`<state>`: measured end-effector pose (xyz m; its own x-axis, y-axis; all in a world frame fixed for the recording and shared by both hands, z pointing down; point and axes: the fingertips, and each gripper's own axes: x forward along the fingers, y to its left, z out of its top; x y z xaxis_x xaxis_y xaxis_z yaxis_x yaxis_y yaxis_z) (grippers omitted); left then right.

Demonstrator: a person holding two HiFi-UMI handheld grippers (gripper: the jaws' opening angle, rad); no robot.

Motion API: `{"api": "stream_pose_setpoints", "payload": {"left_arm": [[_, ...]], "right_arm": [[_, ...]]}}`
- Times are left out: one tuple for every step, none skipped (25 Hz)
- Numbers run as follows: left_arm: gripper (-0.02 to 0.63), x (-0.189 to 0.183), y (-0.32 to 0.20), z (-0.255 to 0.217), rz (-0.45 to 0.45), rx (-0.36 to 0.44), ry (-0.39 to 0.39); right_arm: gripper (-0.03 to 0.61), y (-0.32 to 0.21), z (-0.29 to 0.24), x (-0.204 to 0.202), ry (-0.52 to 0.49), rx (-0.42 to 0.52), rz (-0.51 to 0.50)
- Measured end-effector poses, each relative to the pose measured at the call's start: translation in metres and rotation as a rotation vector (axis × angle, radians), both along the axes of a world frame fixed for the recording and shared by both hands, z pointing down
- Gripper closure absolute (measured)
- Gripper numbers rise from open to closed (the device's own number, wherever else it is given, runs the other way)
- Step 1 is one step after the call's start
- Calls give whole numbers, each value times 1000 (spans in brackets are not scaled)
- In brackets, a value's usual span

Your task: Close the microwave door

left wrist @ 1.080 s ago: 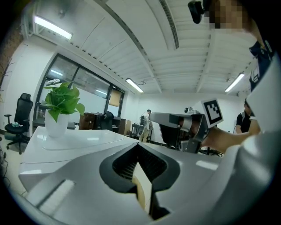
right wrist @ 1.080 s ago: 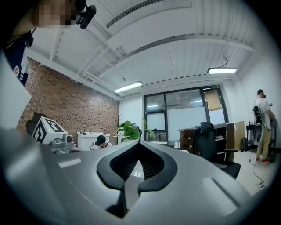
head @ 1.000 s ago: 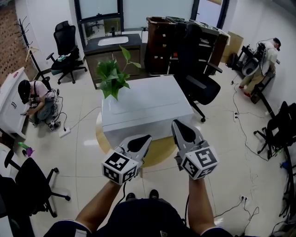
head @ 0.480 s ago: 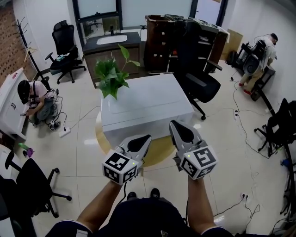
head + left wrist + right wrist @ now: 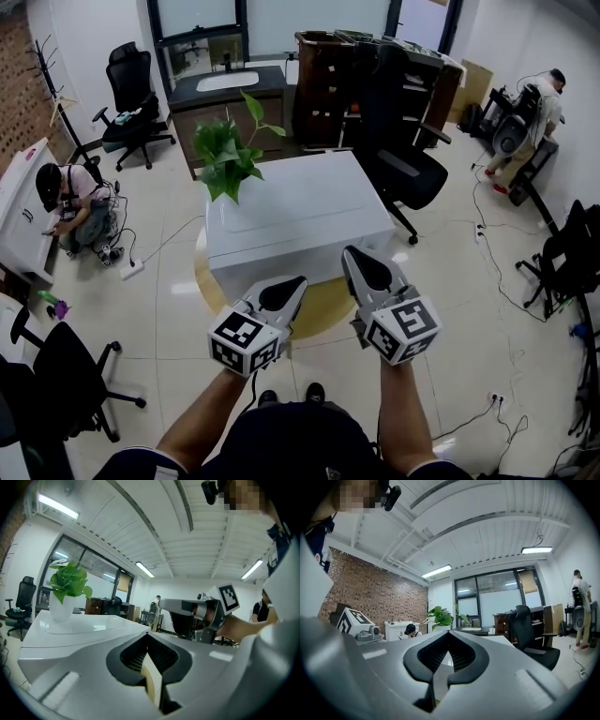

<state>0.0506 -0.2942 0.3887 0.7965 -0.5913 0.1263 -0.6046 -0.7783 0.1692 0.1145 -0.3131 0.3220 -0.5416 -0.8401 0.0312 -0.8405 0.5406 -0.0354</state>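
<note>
No microwave with an open door shows in any view. A large white box-shaped unit point(image 5: 300, 211) stands on a round wooden base straight ahead of me, its near face plain. My left gripper point(image 5: 297, 279) hovers short of its near left corner, jaws shut and empty. My right gripper point(image 5: 349, 251), also shut on nothing, hangs just before its near face. In the left gripper view the jaws of the left gripper point(image 5: 147, 633) meet at the tip, with the white top point(image 5: 79, 627) beyond. In the right gripper view, the right gripper point(image 5: 449, 633) is likewise shut.
A potted green plant point(image 5: 225, 155) stands on the unit's far left corner. A black office chair point(image 5: 408, 173) is at its right, dark cabinets point(image 5: 328, 89) behind. A person crouches at the left point(image 5: 70, 202); another stands far right point(image 5: 534, 122). Cables lie on the tiled floor.
</note>
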Motion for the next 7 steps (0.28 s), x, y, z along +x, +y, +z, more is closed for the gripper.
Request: {"api": "stream_pose_setpoints", "payload": {"left_arm": [[601,-1,0,0,-1,0,0],[601,-2,-1,1,-1,-1,-1],[601,-2,-1,0,-1,-1,-1],[601,-3,0,0,-1,-1,-2],[601,-3,0,0,-1,-1,-2],[601,-3,0,0,-1,-1,-2],[601,-3,0,-1,-1,-1,-2]], "right_arm": [[578,0,0,-1,0,-1,-1],[578,0,0,-2,-1,-1,-2],[578,0,0,-3,-1,-1,-2],[578,0,0,-3,-1,-1,-3],[578,0,-1,-3,0,-1,-4],[578,0,-2,-4,1,0,-4],[578,1,-2,-4,2,2,-5]]}}
